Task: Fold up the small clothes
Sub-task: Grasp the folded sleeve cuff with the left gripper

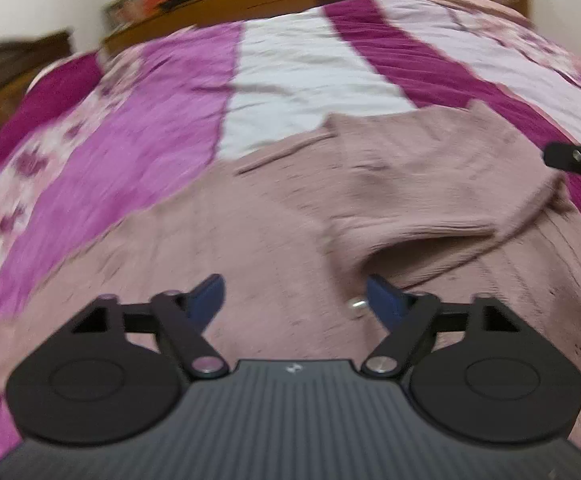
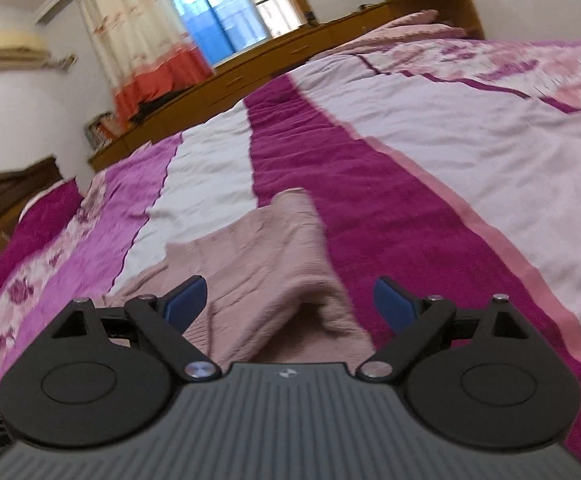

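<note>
A dusty-pink knitted garment [image 1: 330, 208] lies spread on the bed, over a bedspread [image 1: 298, 72] striped in magenta, lilac and pale grey. The garment is partly folded: one flap lies doubled back over the body, with a raised, hollow fold along its near edge. The left gripper [image 1: 296, 294] hovers low over the garment's near part, jaws spread, blue fingertips [image 1: 210, 294] apart with only flat fabric showing between them. The right gripper [image 2: 290, 300] stands at the garment's right side, jaws likewise spread wide, straddling a raised ridge of the fabric without pinching it. A wooden headboard [image 2: 330, 32] backs the bed; a curtained window [image 2: 218, 4] stands behind.
</note>
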A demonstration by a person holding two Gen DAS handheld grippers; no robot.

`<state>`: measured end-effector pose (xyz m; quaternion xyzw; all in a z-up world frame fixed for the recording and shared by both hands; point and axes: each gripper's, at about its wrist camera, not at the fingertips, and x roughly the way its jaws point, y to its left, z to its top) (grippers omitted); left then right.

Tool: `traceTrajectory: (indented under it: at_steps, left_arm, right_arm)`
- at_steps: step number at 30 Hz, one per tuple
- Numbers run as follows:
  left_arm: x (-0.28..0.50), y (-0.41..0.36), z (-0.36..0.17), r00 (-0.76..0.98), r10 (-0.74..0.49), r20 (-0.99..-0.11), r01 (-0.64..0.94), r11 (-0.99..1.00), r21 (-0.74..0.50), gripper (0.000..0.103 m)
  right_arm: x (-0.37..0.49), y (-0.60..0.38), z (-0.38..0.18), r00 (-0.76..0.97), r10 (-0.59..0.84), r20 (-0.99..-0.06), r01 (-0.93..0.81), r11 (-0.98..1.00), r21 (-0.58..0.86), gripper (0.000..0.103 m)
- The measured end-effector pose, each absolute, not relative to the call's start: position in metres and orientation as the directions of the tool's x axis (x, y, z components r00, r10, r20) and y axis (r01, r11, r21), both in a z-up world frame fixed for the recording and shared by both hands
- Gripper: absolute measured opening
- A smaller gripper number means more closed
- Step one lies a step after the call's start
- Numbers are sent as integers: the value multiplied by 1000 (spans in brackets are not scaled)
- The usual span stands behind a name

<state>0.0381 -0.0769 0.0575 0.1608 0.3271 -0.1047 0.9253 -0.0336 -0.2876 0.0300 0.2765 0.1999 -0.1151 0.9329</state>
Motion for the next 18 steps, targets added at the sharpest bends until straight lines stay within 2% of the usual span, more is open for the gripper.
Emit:
traceTrajectory:
  at_steps: [7,14,18]
  left_arm:
    - [42,-111,50,787,-162,-596,415,853,317,72]
    - [56,-131,38,770,-200,-606,494,788,367,71]
    - [60,-144,32,759,-225,-611,540,741,398,54]
  right_arm:
    - [-40,-301,8,886,-136,-442,366,791,491,95]
    - [-42,-298,-1,888,-140,-439,364,796,484,95]
    - [-41,-296,-3,888,-146,-436,366,799,477,95]
